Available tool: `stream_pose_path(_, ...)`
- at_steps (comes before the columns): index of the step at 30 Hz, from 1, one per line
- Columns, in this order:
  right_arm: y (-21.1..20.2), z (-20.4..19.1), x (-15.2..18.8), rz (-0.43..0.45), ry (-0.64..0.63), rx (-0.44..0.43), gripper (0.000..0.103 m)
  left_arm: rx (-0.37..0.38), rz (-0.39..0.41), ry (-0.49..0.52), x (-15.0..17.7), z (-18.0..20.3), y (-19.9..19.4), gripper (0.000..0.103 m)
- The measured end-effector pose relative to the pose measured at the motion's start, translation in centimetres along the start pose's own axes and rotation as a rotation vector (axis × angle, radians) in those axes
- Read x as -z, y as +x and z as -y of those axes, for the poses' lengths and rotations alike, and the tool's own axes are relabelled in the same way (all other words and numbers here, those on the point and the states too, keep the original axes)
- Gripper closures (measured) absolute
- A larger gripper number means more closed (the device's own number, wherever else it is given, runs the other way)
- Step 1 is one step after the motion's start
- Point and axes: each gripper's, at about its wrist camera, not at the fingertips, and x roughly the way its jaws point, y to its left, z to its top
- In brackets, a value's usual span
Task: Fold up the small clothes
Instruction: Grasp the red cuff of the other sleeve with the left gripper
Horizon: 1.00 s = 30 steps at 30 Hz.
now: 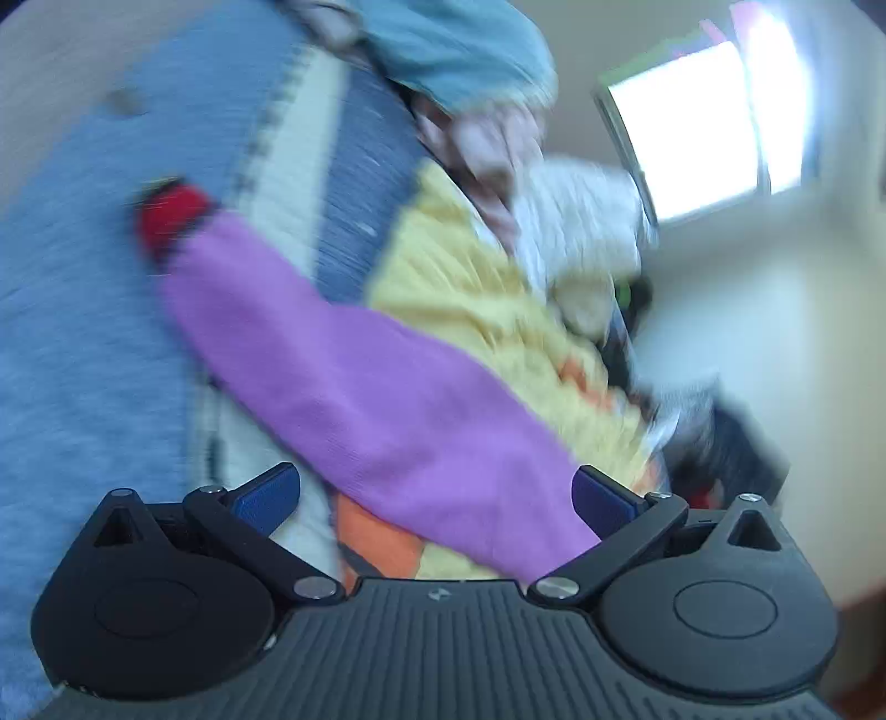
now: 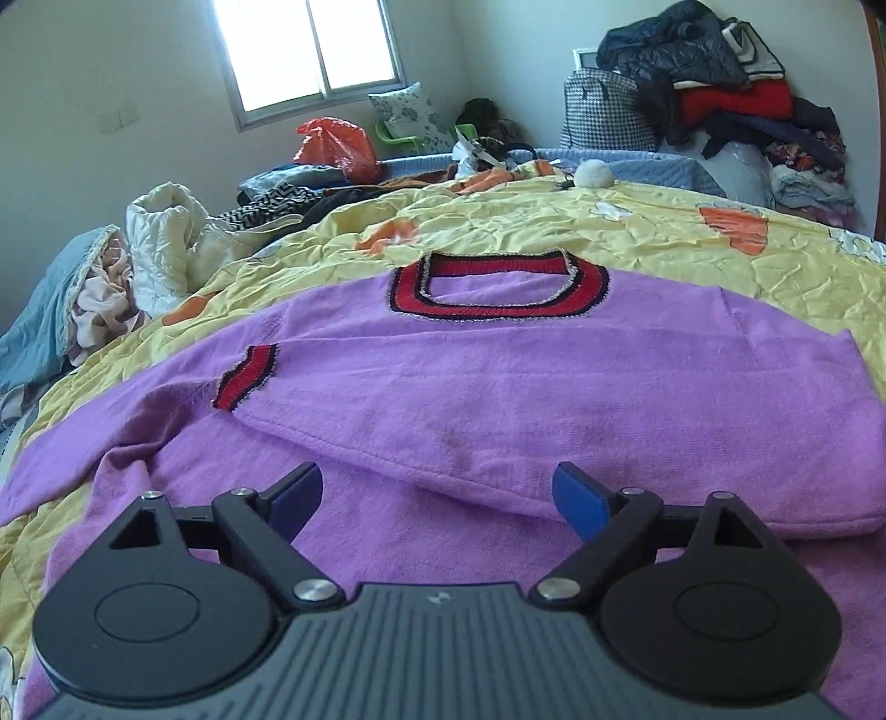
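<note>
Lying flat on the yellow quilt [image 2: 637, 243], the purple sweater [image 2: 498, 376] faces up w/ its red collar [image 2: 498, 299] toward the far end of the bed. One sleeve is folded in across the chest; its red cuff [image 2: 243, 376] sits on the body left of centre. Sleeve edge runs diagonally down toward the right gripper [image 2: 437, 498].

Right gripper: jaws spread wide, nothing between them, blue pads [image 2: 576, 498] hovering just over the lower body of the sweater. Can't tell if the pads touch the fabric.

Left gripper [image 1: 437, 498]: jaws also spread wide. View is heavily motion-blurred. A purple sleeve [image 1: 360, 376] crosses diagonally between the two fingers, red cuff at the upper-left end. The sleeve passes through the gap, but neither pad is pressed on it as far as visible. Behind it: yellow quilt, blue-grey fabric [image 1: 77, 310], teal garment [image 1: 459, 44] at top, all smeared.

Background in right wrist view: window [image 2: 310, 50] on far wall, orange plastic bag [image 2: 338, 144], white padded jacket [image 2: 166, 243] at left bed edge, dark clothes pile [image 2: 714, 77] stacked at right on a houndstooth bag [image 2: 598, 116], small white pompom [image 2: 595, 173] near the quilt's far edge.
</note>
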Motion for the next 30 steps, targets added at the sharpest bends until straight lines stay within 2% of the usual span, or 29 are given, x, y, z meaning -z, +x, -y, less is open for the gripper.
stream_pose_path(3, -0.1, -0.2, 0.1, 0.011, -0.005, 0.002, 0.012, 0.085, 0.018, -0.143, -0.9, -1.9, -0.4, 0.000)
stream_pose_path(7, -0.1, 0.0, 0.1, 0.010, 0.007, -0.003, 0.012, 0.173, 0.073, -0.254, -1.9, -3.3, -0.8, 0.000)
stream_pose_path(11, -0.4, 0.3, 0.0, 0.012, 0.030, -0.011, 0.012, 0.204, 0.064, -0.478, -3.6, -6.1, 0.6, 0.000)
stream_pose_path(13, -0.8, 0.2, -0.2, 0.014, 0.040, -0.025, 0.012, 0.181, 0.067, -0.580, -3.9, -6.3, 0.0, 0.000)
stream_pose_path(15, -1.6, 0.1, -0.6, 0.023, 0.042, -0.036, 0.012, 0.068, 0.033, -0.600, -4.1, -5.5, -1.2, 0.000)
stream_pose_path(18, -2.8, -0.4, -1.1, 0.054, 0.035, -0.041, 0.012, -0.007, -0.007, -0.524, -4.7, -4.0, -1.5, 0.000)
stream_pose_path(21, -3.3, -0.6, -1.5, 0.070, 0.053, -0.063, 0.012, -0.093, 0.018, -0.470, -5.4, -4.0, -0.7, 0.000)
stream_pose_path(25, -4.0, -1.3, -1.7, 0.070, 0.030, -0.065, 0.012, -0.154, 0.018, -0.503, -6.0, -4.1, 0.4, 0.000)
stream_pose_path(26, -4.3, -1.4, -1.7, 0.075, 0.029, -0.065, 0.012, -0.163, 0.029, -0.481, -6.4, -3.8, 0.7, 0.000)
stream_pose_path(28, -4.8, -1.2, -1.7, 0.093, 0.042, -0.073, 0.012, -0.143, 0.069, -0.438, -7.0, -3.5, 0.8, 0.000)
stream_pose_path(30, -5.1, -1.0, -1.6, 0.101, 0.056, -0.080, 0.012, -0.129, 0.102, -0.466, -7.4, -4.1, 0.8, 0.002)
